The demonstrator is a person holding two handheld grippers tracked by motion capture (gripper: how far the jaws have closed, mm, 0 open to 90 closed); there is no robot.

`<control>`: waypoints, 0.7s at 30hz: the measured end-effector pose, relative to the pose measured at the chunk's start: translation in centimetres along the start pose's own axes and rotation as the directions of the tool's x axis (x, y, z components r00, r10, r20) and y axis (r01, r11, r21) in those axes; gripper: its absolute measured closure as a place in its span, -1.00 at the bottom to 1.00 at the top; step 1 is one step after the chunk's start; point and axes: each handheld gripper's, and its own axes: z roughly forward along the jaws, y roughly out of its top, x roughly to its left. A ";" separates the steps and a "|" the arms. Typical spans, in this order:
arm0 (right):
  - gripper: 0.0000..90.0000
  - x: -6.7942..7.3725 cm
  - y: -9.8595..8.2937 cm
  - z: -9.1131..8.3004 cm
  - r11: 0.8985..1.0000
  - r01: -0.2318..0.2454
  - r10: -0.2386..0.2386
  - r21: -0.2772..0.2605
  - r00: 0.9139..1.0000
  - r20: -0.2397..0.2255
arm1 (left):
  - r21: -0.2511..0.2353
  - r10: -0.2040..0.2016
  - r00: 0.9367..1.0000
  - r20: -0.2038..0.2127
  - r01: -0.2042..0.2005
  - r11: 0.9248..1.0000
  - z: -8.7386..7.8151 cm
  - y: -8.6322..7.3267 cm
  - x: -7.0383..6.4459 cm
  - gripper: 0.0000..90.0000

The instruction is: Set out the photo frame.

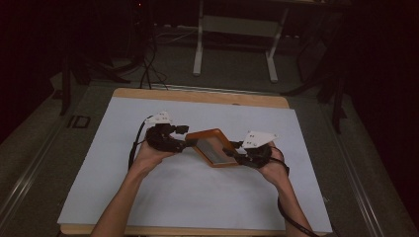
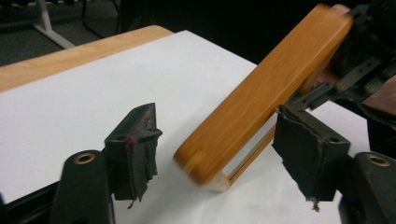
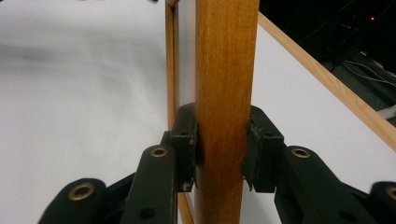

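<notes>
- Wooden frame (image 1: 213, 147) sat at the centre of the high view, held between the two grippers above the white sheet (image 1: 148, 197) covering the table (image 1: 197, 96).
- Right gripper (image 1: 243, 157), just right of centre in the high view, was clamped on the frame; in the right gripper view both black jaws pressed against opposite faces of an upright wooden bar (image 3: 225, 107) of the frame, with no gap on either side.
- Left gripper (image 1: 184, 143), just left of centre in the high view, stood with its jaws spread apart; in the left gripper view the frame's lower corner (image 2: 205, 168) lay in the gap between them, and neither jaw could be seen pressing on the wood.
- Frame ran tilted in the left gripper view, from lower centre up to the upper right of the frame, where the right gripper (image 2: 355, 79) held its far end; whether its lower corner touched the sheet could not be told.
- Frame's wood appeared orange-brown, with a pale panel (image 1: 216, 150) inside the border in the high view.
- Person's forearms entered from the bottom edge of the high view, one hand on each gripper.
- Grey three-cornered plates topped both grippers in the high view.
- Floor (image 1: 237, 59) and a light-coloured stand (image 1: 236, 29) occupied the upper part of the high view, beyond the table's far edge.
</notes>
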 end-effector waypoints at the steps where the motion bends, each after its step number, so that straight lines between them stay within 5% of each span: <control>1: 0.52 0.0 -0.1 -0.1 1.000 -0.002 0.002 0.001 1.000 0.001 | 0.002 -0.003 1.000 0.003 0.003 1.000 0.3 -0.3 0.1 -0.33; 11: 0.52 -0.1 -0.9 -0.5 1.000 -0.022 0.023 -0.013 1.000 0.012 | 0.037 0.005 1.000 0.029 -0.006 0.999 3.3 -1.6 -0.1 -0.36; 21: 0.50 -0.3 -1.8 -1.0 0.998 -0.060 0.061 -0.012 0.998 0.034 | 0.059 0.047 0.999 -0.006 -0.047 0.997 5.1 -2.0 -1.5 0.04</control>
